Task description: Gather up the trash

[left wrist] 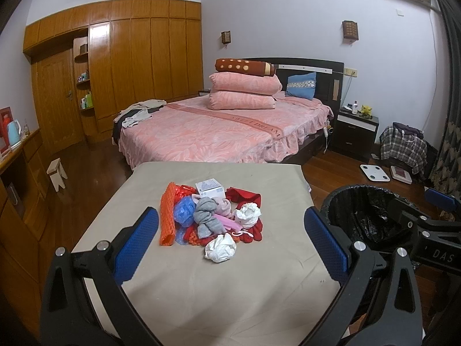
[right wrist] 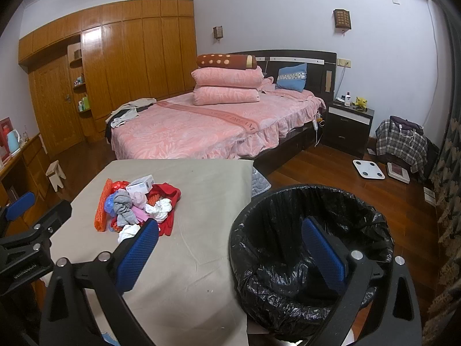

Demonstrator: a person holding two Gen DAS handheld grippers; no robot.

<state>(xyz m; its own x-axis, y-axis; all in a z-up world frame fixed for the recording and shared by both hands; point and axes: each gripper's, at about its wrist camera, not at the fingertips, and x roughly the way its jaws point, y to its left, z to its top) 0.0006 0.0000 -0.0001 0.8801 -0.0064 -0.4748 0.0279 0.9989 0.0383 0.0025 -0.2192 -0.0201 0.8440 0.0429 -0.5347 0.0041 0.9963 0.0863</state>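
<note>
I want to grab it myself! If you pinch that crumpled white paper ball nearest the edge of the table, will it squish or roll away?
The crumpled white paper ball looks loosely wadded, so it would probably squash and weigh little. Its lumpy shape likely keeps it from rolling far on the beige cloth-covered table.

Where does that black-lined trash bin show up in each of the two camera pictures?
Left wrist view: the bin sits at the right edge, beside the table, partly hidden by the other gripper.
Right wrist view: the bin fills the lower right, close up, with one blue finger in front of it.
Shared landmark: the pink bed behind the table.
</note>
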